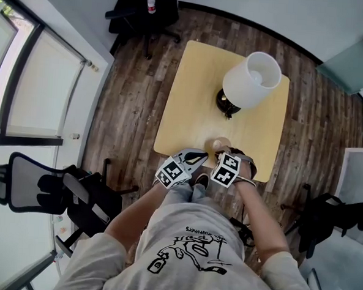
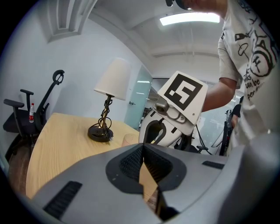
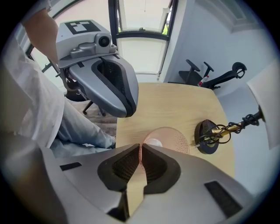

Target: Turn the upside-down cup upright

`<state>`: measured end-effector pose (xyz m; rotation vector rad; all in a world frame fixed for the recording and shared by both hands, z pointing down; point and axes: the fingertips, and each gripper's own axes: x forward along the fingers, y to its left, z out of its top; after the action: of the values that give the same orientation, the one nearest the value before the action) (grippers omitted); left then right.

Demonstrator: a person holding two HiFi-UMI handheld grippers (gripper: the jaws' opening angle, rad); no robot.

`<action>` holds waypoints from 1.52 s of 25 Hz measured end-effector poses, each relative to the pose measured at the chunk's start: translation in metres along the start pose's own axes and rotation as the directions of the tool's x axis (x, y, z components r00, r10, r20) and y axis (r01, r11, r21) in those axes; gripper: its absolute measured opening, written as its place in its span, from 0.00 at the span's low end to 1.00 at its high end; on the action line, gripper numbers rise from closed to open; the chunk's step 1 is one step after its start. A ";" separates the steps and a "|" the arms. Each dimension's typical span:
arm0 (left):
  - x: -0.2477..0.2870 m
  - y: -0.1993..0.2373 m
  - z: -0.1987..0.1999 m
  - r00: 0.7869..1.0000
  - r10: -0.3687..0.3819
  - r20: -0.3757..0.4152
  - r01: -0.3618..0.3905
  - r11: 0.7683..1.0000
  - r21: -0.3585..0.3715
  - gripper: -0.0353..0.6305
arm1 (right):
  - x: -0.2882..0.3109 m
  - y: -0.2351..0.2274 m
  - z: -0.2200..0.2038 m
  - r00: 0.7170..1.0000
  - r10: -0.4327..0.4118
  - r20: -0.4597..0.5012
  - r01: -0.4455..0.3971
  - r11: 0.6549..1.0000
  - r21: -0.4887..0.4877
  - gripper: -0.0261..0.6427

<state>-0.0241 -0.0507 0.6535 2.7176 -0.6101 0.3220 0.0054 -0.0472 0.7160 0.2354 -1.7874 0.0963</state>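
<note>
A pale pink translucent cup (image 1: 220, 143) rests on the wooden table (image 1: 190, 99) near its front edge. In the right gripper view I look steeply down into the cup (image 3: 173, 139), whose mouth faces the camera. My right gripper (image 3: 141, 151) is shut on the near rim of the cup, with one pad inside and one outside. My left gripper (image 2: 144, 154) is shut with nothing between its pads and hovers just left of the cup, pointing nearly level. From the left gripper view the cup (image 2: 129, 139) peeks out beside the right gripper (image 2: 162, 131).
A table lamp with a white shade (image 1: 252, 79) and a dark round base (image 3: 206, 137) stands behind the cup. Black office chairs (image 1: 144, 10) sit around the table on the wood floor. My knees (image 3: 83, 127) are at the table's near edge.
</note>
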 end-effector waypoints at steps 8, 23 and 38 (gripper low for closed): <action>-0.026 -0.019 0.058 0.992 0.015 0.121 -0.014 1.000 -0.009 0.07 | -0.065 -0.004 0.009 0.982 -0.073 0.174 0.052 0.991 0.122 0.09; -0.087 -0.090 0.213 0.933 -0.071 0.353 0.033 0.993 0.112 0.07 | -0.236 0.009 0.038 0.805 -0.162 0.571 0.011 0.966 0.259 0.09; -0.086 -0.117 0.234 0.931 -0.214 0.296 0.186 0.975 0.122 0.39 | -0.304 0.027 0.036 0.462 -0.042 0.886 -0.312 0.927 0.206 0.09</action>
<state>-0.0143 -0.0059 0.3819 2.9127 -0.3968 -0.1322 0.0297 0.0048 0.4136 0.4474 -2.8655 0.4929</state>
